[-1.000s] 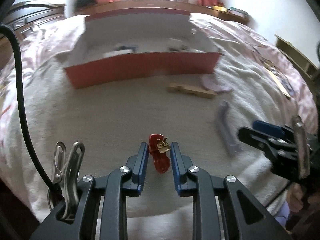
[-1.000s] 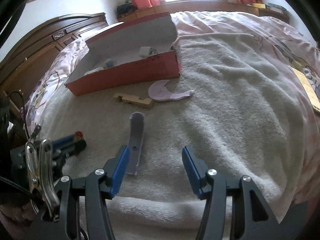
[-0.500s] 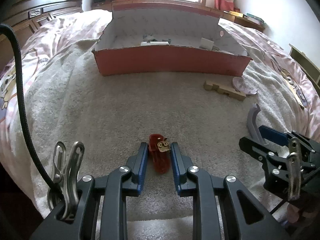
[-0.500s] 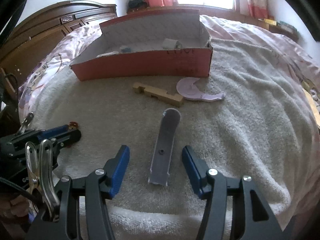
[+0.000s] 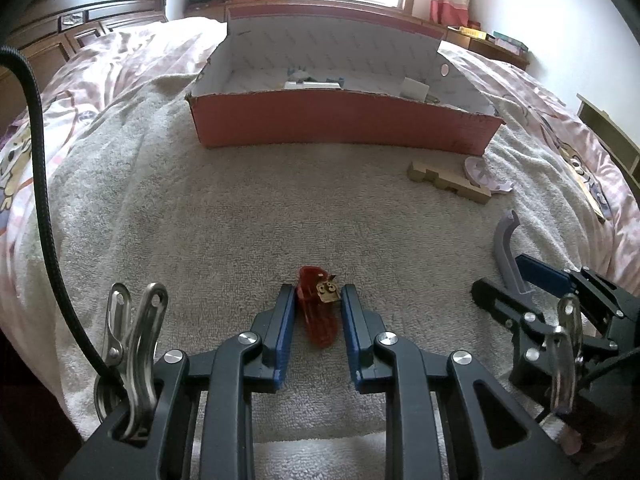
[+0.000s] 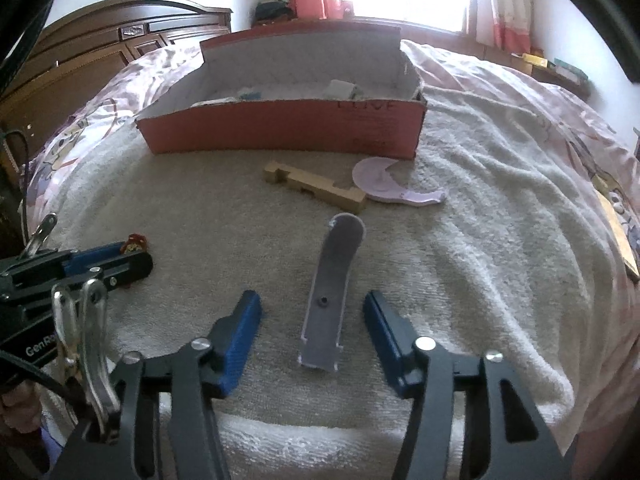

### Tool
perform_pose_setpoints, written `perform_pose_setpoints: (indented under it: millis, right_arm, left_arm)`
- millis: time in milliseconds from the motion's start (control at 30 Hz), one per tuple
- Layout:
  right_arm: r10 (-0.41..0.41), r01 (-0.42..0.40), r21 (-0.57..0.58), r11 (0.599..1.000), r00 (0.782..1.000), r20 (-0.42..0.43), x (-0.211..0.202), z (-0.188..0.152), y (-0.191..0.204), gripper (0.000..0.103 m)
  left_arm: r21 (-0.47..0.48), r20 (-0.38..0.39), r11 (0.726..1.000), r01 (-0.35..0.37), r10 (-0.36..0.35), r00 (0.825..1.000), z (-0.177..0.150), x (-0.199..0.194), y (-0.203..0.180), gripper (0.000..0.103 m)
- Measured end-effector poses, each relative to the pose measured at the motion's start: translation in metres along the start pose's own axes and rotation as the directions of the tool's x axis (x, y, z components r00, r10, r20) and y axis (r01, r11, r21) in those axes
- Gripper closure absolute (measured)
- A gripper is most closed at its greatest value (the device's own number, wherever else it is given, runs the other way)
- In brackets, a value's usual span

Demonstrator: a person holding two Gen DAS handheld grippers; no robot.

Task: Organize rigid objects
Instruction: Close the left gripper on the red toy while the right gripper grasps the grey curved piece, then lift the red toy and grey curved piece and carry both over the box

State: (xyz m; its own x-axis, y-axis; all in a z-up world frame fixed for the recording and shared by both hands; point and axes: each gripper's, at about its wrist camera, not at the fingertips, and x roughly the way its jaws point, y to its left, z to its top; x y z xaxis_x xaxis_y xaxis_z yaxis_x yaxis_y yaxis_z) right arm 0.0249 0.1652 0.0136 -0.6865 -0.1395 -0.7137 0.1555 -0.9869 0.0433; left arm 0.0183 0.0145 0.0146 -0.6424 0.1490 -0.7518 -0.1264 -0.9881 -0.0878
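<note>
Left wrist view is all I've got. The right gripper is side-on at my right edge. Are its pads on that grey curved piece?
Observer: No. The right wrist view shows the grey curved piece lying between the pads of the right gripper with towel showing on both sides. The jaws have just been closing.
Operator: Which end is toward the gripper?
Observer: The squared, notched end, with a small hole just above it. The rounded end points toward the red box.
Operator: The lilac thing behind the wooden block, what shape is it?
Observer: The lilac piece is a flat rounded plate with a bite out of it and a thin tail curving to the right. It lies beside the end of the wooden block.
</note>
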Motion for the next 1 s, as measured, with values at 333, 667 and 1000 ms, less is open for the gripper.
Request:
perform_pose_setpoints:
  millis: [333, 667, 1000]
  right_arm:
    - [0.004, -0.004, 0.047, 0.999, 1.0, 0.001, -0.003, 0.002, -0.018, 0.084]
    - [0.076, -0.077, 0.107, 0.991, 0.997, 0.007, -0.005, 0.005, -0.029, 0.084]
    - [0.136, -0.143, 0.132, 0.981, 0.989, 0.057, -0.015, 0.013, -0.037, 0.084]
  left_arm:
    - [0.003, 0.001, 1.0, -0.001, 0.001, 1.0, 0.0, -0.001, 0.0, 0.08]
    - [0.004, 0.008, 1.0, 0.02, -0.02, 1.0, 0.006, -0.007, 0.0, 0.08]
    - [-0.001, 0.026, 0.999, 0.046, -0.046, 0.999, 0.018, -0.015, 0.0, 0.08]
